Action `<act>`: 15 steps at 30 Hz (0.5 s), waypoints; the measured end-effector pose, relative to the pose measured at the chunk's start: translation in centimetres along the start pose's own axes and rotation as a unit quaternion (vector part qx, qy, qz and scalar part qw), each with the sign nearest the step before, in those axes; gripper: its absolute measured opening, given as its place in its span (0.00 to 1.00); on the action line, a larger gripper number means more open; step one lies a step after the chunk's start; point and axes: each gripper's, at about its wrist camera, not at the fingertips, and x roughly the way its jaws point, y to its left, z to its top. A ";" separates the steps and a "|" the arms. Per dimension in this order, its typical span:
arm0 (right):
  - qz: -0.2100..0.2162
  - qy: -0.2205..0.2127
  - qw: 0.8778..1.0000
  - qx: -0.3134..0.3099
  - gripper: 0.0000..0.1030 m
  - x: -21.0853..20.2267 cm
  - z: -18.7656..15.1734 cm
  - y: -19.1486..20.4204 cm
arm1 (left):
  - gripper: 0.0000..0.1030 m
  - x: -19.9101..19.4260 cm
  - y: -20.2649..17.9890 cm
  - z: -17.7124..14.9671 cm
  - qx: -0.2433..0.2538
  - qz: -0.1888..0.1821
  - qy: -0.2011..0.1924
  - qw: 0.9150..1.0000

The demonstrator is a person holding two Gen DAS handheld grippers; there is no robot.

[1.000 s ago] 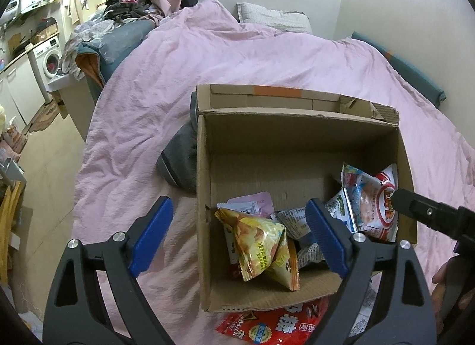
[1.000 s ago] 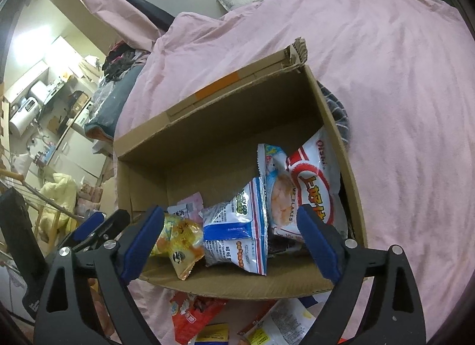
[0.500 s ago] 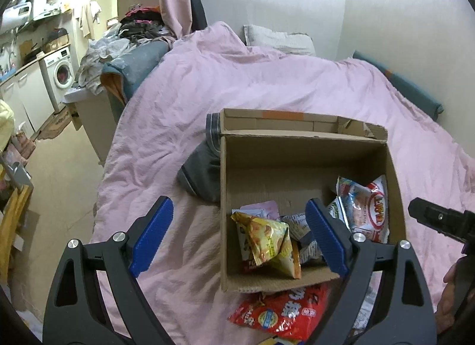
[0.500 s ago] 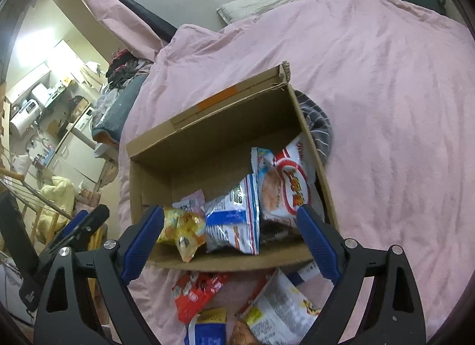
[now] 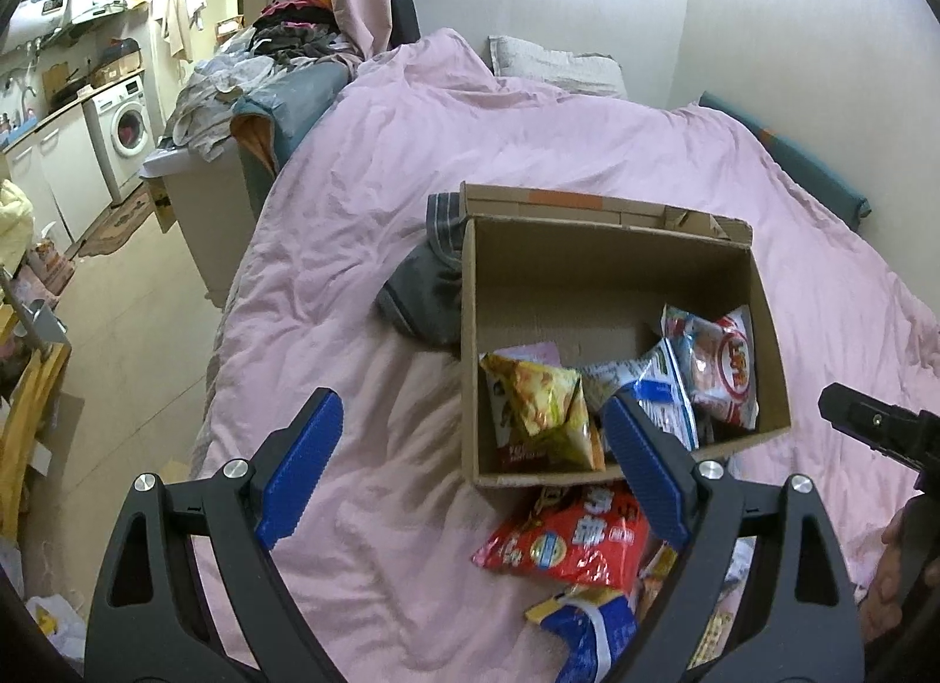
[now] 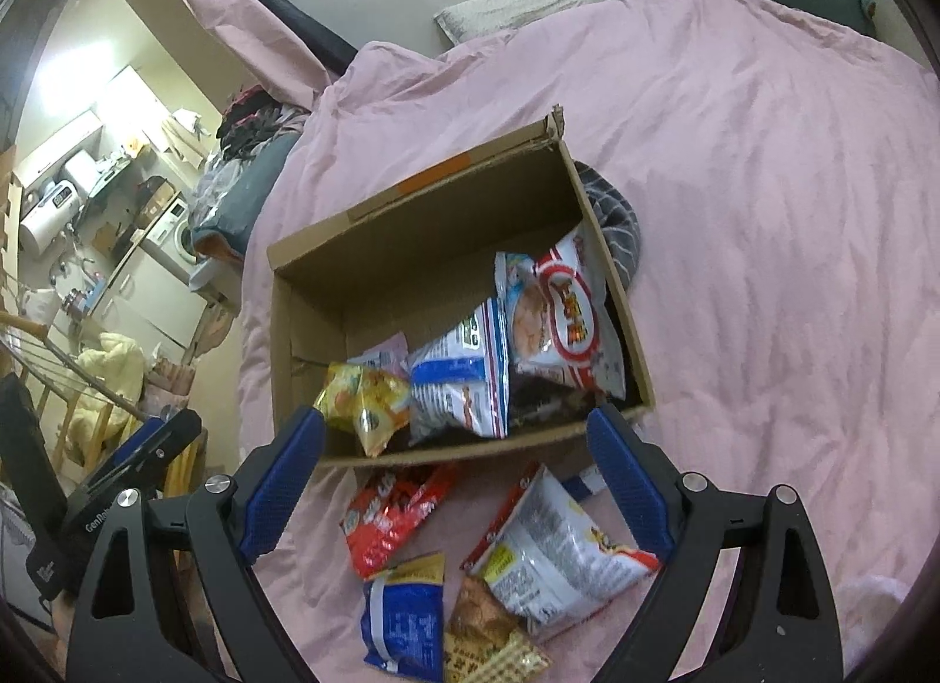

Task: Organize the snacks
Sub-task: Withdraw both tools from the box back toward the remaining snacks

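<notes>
We see the cardboard box (image 5: 617, 266) sitting open on the pink duvet (image 5: 529, 143) of a bed, kitchen corner with washing machine (image 5: 126, 125) off to the side. Inside it: yellow snack bag (image 6: 364, 401), blue-white bag (image 6: 464, 377), red-white bag (image 6: 564, 325). Loose on the duvet just before the box: red packet (image 6: 393, 512), blue packet (image 6: 405, 618), white-grey bag (image 6: 558, 548), brown packet (image 6: 487, 636). Dark grey garment (image 5: 423, 295) touches the box's side. Left gripper (image 5: 470, 471) and right gripper (image 6: 455, 483) hang above, jaws wide apart, holding nothing.
</notes>
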 end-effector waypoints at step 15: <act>0.000 0.028 1.000 0.006 0.90 -1.2 -3.7 0.0 | 0.86 -1.8 0.8 -3.2 -0.017 -0.007 0.028 0.999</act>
